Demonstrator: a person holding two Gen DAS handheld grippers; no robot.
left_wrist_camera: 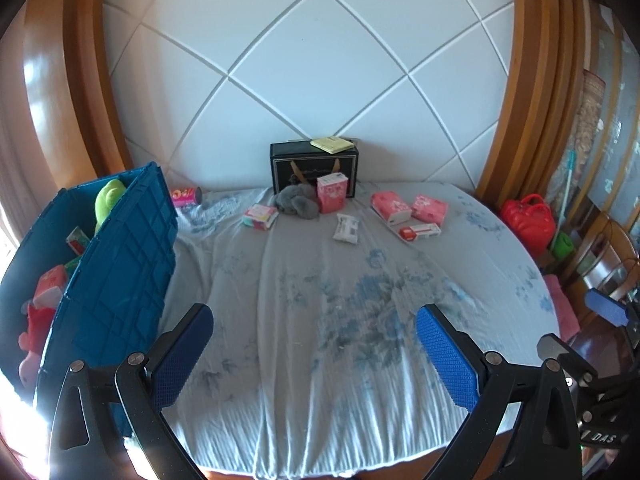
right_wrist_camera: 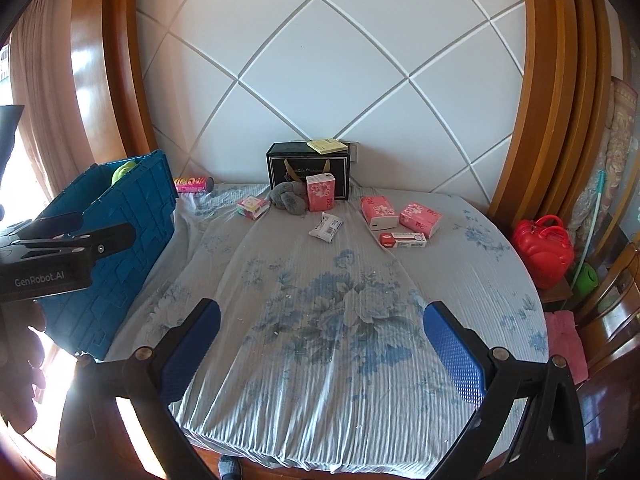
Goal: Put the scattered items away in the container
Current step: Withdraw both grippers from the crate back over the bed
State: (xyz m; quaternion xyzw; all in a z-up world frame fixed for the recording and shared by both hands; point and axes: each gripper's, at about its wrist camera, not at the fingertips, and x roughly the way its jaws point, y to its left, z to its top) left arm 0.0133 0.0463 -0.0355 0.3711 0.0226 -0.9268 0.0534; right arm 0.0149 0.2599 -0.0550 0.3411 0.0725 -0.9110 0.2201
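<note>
Left tongs: my left gripper (left_wrist_camera: 314,354) stands wide and empty, low over the near end of the bed (left_wrist_camera: 340,360), just beside the crate (left_wrist_camera: 120,248).
Right tongs: my right gripper (right_wrist_camera: 320,354) is also wide, holding nothing, over the floral print of the sheet.
Crate: blue, at the left edge of the bed, lid flaps up; already inside I see a green toy (left_wrist_camera: 109,196), red and pink soft things and small packs.
Loose items, location: all lie at the far end of the bed by the headboard, well apart from both tongs.
Count, pink tissue packs: three; one upright (right_wrist_camera: 320,192) against the black gift box (right_wrist_camera: 308,170), two lying side by side to the right (right_wrist_camera: 378,212), (right_wrist_camera: 420,218).
Count, flat boxes: one red and white box (right_wrist_camera: 402,239); one small pink and green box (right_wrist_camera: 252,206).
Count, others: one white wipe pack (right_wrist_camera: 327,227), one grey fluffy thing (right_wrist_camera: 288,196), one pink can (right_wrist_camera: 193,184) behind the crate.
Not counted: the gift box with a yellow pad (right_wrist_camera: 326,145) on top; I cannot tell whether these are to go in.
Step in hand, my judgement: reach out for the next item; nothing is gripped yet.
Method: I would take the nearest first, the wipe pack or the red and white box, coming down from above with jaws across the short side.
Caution: soft packs sink into the sheet, so I should close low without pinching cloth.
</note>
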